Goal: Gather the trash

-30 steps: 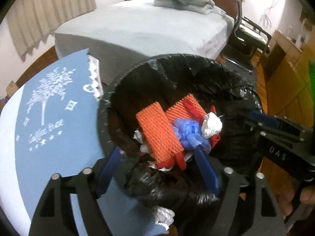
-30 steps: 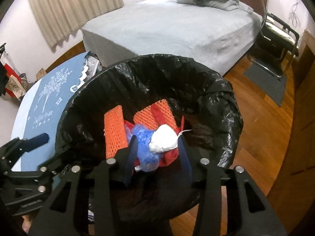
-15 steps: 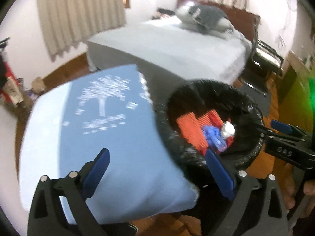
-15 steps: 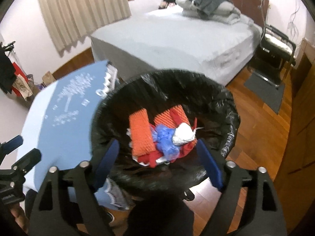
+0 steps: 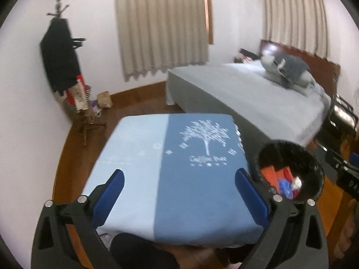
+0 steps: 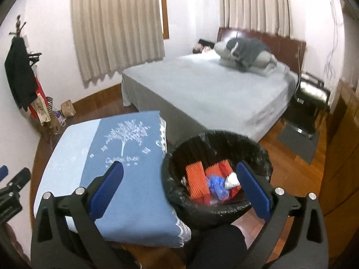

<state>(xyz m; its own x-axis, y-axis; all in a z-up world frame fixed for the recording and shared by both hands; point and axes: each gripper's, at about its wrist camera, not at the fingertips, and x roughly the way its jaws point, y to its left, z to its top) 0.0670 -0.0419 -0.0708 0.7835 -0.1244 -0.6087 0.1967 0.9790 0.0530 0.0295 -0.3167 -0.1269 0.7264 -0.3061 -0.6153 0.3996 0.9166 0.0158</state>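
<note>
A round bin (image 6: 216, 177) lined with a black bag stands on the wooden floor (image 6: 289, 154), just beside the right edge of the surface (image 6: 125, 179). Inside it lies the collected trash: two orange ribbed foam pieces (image 6: 196, 180), a crumpled blue bag (image 6: 216, 185), a white paper wad (image 6: 232, 180) and some red scraps underneath. In the left wrist view the bin (image 5: 290, 170) sits at the right side, its contents small and blurred.

The surface (image 5: 179, 179) is covered by a cloth in two blues, pale on the left and darker on the right, with a white tree print (image 5: 205, 135) and lettering. Nothing rests on the cloth.

The left hand-held gripper (image 5: 181, 198) is released, blue pads wide apart over the cloth, grasping nothing. The right hand-held gripper (image 6: 179, 187) is likewise spread wide and empty, its right finger over the bin's near rim.

Behind stands a bed (image 6: 202, 92) with grey covers and folded bedding (image 6: 246, 53) at the headboard, beige curtains (image 6: 116, 27) on the wall, and a coat rack (image 5: 60, 60) hung with dark clothes in the left corner.

Only the right wrist view shows a chair (image 6: 311, 96) and a grey mat (image 6: 298, 141) beside the bed. The left hand-held gripper's body shows at that view's left edge, and the right one's at the right edge of the left wrist view.
</note>
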